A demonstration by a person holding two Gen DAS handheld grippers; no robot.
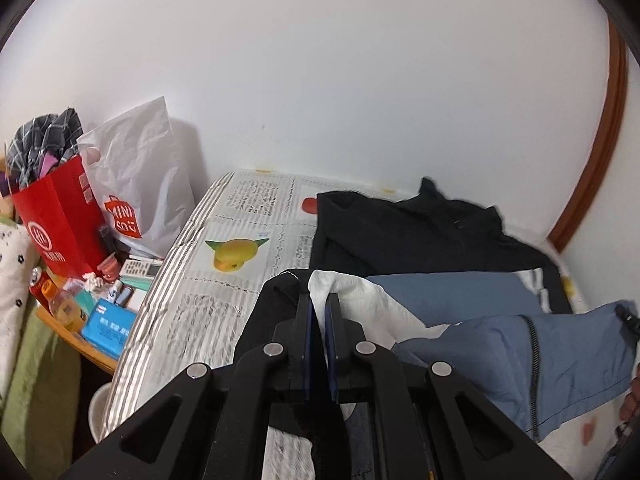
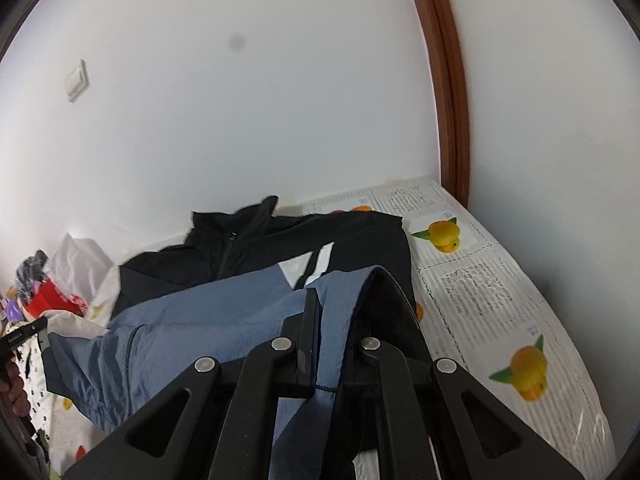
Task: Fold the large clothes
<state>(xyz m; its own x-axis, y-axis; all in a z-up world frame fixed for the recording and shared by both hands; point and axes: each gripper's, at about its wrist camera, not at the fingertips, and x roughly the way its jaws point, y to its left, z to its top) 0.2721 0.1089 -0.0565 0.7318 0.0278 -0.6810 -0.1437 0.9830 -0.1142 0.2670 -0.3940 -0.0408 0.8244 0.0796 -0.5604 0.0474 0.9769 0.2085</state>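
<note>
On a fruit-print bedcover (image 1: pixel 224 240), a blue, black and white jacket (image 1: pixel 452 292) lay half spread, its black collar end toward the wall and its near hem lifted off the bed. The left gripper (image 1: pixel 319 308) was closed to a narrow gap on the white lining at the hem's left corner. The right gripper (image 2: pixel 334 312) pinched the blue hem (dark edging visible) at the opposite corner. The thin shell looked light, limp and somewhat slick; it would likely sag between grips, so corner and seam holds seemed safest.
</note>
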